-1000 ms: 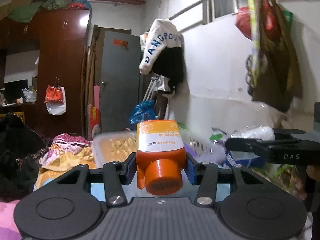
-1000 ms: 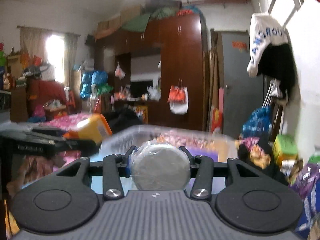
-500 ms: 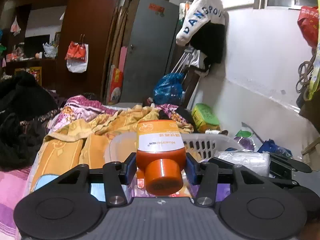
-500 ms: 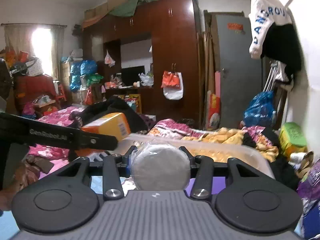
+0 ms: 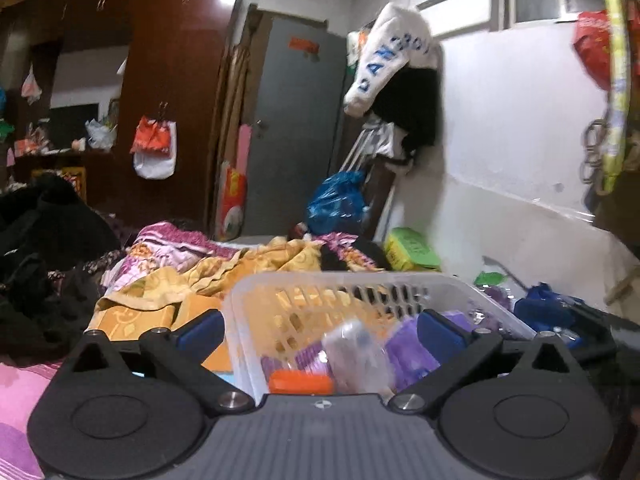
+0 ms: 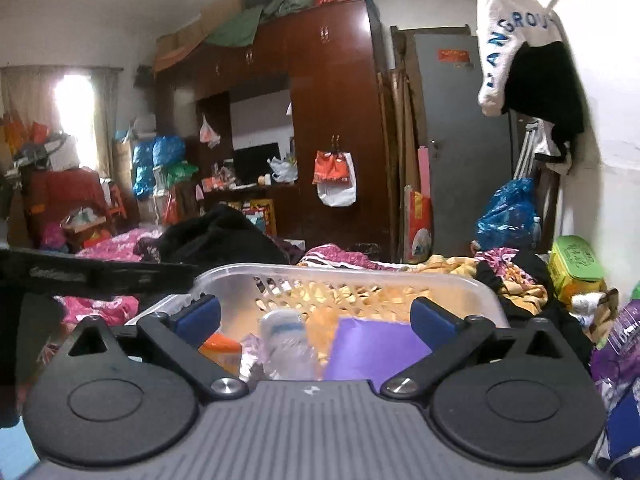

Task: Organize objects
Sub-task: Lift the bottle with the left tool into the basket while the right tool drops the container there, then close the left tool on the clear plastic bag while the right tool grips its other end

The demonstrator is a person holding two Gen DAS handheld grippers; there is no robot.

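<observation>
Both tongs spread over the basket

The left tongs [image 5: 320, 330] and right tongs [image 6: 316, 316] have just opened, empty; the orange bottle [image 5: 300, 383] and seemingly a clear packet [image 6: 286, 342] lie below in the basket [image 5: 360, 280].

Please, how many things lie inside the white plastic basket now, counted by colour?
In the white plastic lattice basket:
Orange bottle with orange cap: 1
Clear plastic-wrapped roll: 1
Flat purple packet: 1
Total: 3
</observation>
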